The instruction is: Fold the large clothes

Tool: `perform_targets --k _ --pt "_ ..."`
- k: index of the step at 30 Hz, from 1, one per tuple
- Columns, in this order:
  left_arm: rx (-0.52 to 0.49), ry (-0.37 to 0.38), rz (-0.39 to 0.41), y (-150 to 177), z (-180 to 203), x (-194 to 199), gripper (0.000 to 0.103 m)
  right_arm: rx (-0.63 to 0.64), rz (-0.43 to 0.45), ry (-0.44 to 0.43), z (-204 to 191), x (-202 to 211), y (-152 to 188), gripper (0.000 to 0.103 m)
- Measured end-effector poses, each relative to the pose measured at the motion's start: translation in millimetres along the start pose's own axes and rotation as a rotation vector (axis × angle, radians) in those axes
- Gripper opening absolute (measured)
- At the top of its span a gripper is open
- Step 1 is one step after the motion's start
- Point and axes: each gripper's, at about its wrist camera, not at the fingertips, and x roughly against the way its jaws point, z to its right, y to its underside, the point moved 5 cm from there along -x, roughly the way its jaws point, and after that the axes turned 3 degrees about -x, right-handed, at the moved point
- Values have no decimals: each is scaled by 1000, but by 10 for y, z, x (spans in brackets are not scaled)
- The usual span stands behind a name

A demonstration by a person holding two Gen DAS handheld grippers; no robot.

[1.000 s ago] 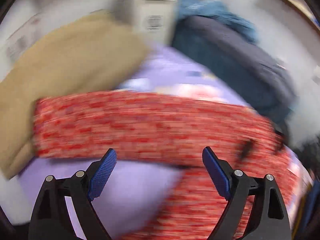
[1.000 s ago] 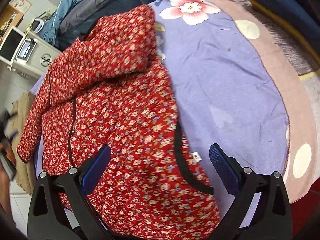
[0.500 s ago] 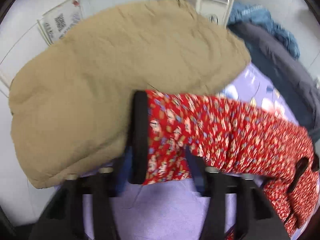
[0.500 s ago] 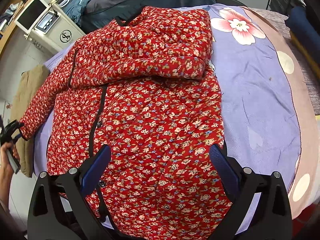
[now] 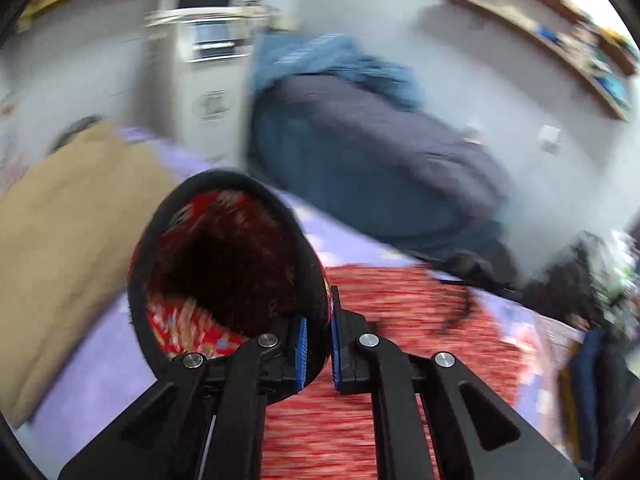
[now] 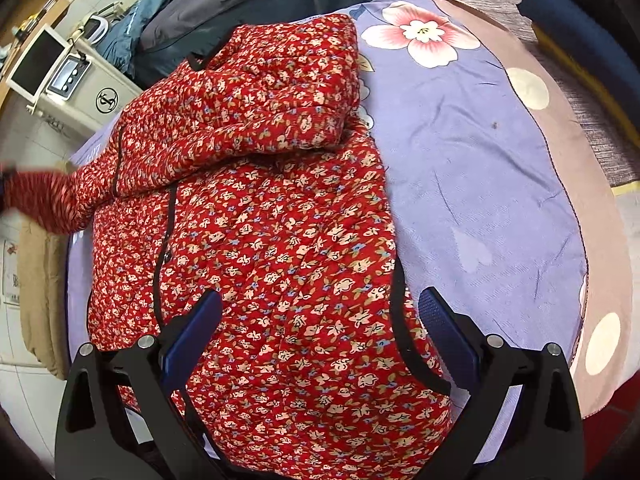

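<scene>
The quilted red floral jacket (image 6: pixel 280 248) is lying open-front-up on the purple sheet (image 6: pixel 480 168), one sleeve already folded across its chest, and I am clamping my left gripper (image 5: pixel 318 344) on the black-piped cuff (image 5: pixel 224 264) of the other sleeve, its padded mouth gaping toward me. My right gripper (image 6: pixel 320 332) is hovering jaws-apart over the hem, gripping nothing. Judgement: second-sleeve fold in hand; next I am needing to carry the cuff across the chest and lay it flat.

A tan coat (image 6: pixel 38 280) hangs beside the purple floral sheet (image 6: pixel 480 168).
</scene>
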Motion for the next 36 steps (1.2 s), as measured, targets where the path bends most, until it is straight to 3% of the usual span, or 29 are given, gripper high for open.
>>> perform_targets --k 4,7,12,15,16,19,21,23,25,29,33,36 --pt "-116 115 -44 92 984 -208 8 -5 17 -7 22 54 -13 97" --pt "-223 196 -118 343 1716 -425 9 -25 23 -3 102 85 -7 97" --pt "-307 263 -271 881 2456 -751 11 -69 19 13 284 92 33 97" --pt "-333 318 -387 1228 2774 -948 20 -100 9 15 386 84 49 97" --pt "-331 377 -440 1368 2913 -990 26 -105 6 16 404 77 49 97" --pt "-357 401 -484 1582 3138 -1002 64 -116 6 16 441 79 28 97" --pt "-373 432 -467 1605 3221 -925 65 -120 14 11 447 91 -4 97" --pt "-407 448 -439 1577 3240 -811 68 -118 20 6 438 98 -25 97" --pt "-449 412 -383 1487 3080 -662 69 -111 19 4 415 80 -54 97" --pt "-478 259 -241 1073 2486 -604 69 -79 14 -12 284 31 -146 97" --pt "-310 104 -207 574 1531 -720 69 -3 31 -60 -25 9 -406 97" --pt "-173 19 -240 332 861 -855 68 23 65 -170 -350 -19 -791 97"
